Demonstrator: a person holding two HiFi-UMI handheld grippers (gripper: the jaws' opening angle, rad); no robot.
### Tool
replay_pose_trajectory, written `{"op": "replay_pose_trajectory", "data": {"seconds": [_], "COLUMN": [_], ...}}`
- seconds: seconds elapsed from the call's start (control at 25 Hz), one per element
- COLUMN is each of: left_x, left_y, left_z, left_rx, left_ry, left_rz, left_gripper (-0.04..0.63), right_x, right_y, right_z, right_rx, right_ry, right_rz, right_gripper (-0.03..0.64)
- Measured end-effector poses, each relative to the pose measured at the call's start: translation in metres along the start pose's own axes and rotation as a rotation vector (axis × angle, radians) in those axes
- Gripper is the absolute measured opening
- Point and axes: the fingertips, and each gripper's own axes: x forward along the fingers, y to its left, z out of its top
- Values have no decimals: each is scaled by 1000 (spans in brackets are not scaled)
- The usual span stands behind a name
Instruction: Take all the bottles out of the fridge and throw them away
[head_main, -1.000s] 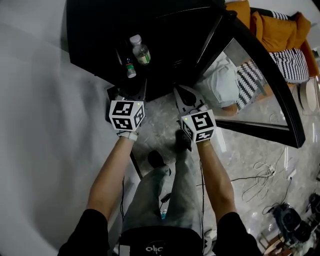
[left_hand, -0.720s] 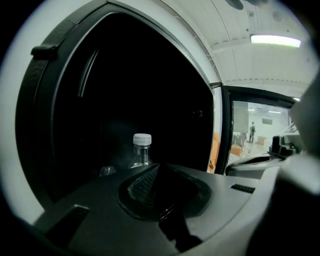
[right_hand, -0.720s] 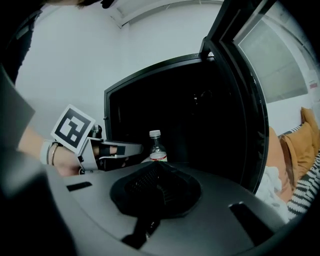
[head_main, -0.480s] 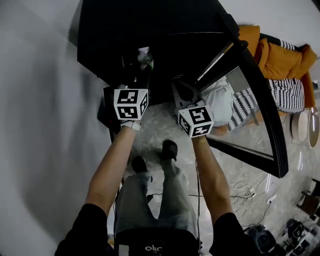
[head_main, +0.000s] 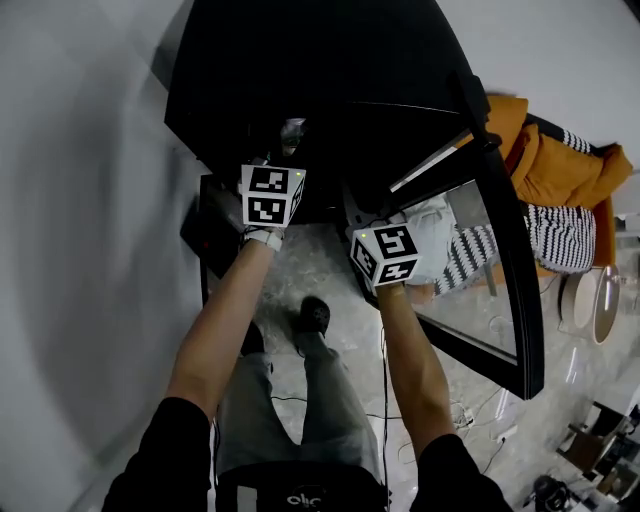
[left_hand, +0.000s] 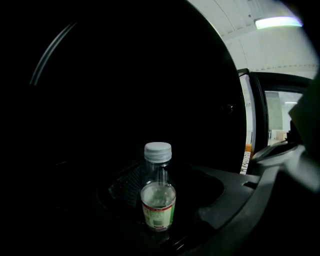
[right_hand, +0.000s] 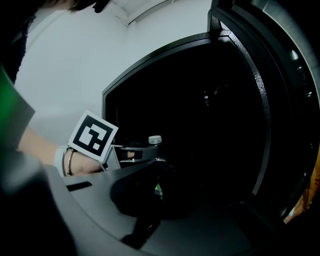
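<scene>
A clear bottle (left_hand: 158, 192) with a white cap and a green and red label stands upright on a dark shelf inside the black fridge (head_main: 320, 60). In the head view the bottle (head_main: 292, 130) is only a faint glint in the dark. My left gripper (head_main: 283, 152) reaches into the fridge. Its jaws have just been opening and stand wide on either side of the bottle, not touching it. My right gripper (head_main: 358, 205) hangs shut at the fridge opening, to the right of the left one. A small green spot shows at its tips; what it is I cannot tell.
The fridge's glass door (head_main: 500, 250) stands open at the right. Orange and striped cloth (head_main: 560, 170) lies behind it. Cables (head_main: 470, 410) trail on the marble floor, and a white wall runs along the left. The person's shoe (head_main: 312, 315) is below the grippers.
Both grippers have moved forward toward the fridge's dark inside. The left gripper has closed in on the white-capped bottle. The small second bottle seen a second ago no longer shows.
</scene>
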Motion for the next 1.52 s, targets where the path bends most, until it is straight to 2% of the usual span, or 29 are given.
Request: {"op": "replay_pose_trajectory", "data": {"seconds": [0.4, 0.48, 0.8, 1.16, 1.52], "left_x": [21, 20, 6, -47, -126], "left_y": [10, 9, -2, -38, -66], "left_z": [0, 0, -2, -4, 12], "left_rx": [4, 17, 36, 44, 36], "left_ry": [27, 24, 14, -9, 5], "left_rz": [32, 25, -24, -125, -243], "left_gripper": [225, 192, 187, 186, 186], "right_x": [0, -1, -16, -54, -108], "right_y": [-2, -3, 0, 15, 42], "right_z": [2, 1, -15, -21, 5], "right_rx": [-2, 0, 23, 45, 75], "right_ry": [6, 8, 21, 26, 18], "right_rz": [25, 22, -11, -75, -152], "right_gripper": [8, 8, 8, 8, 8]}}
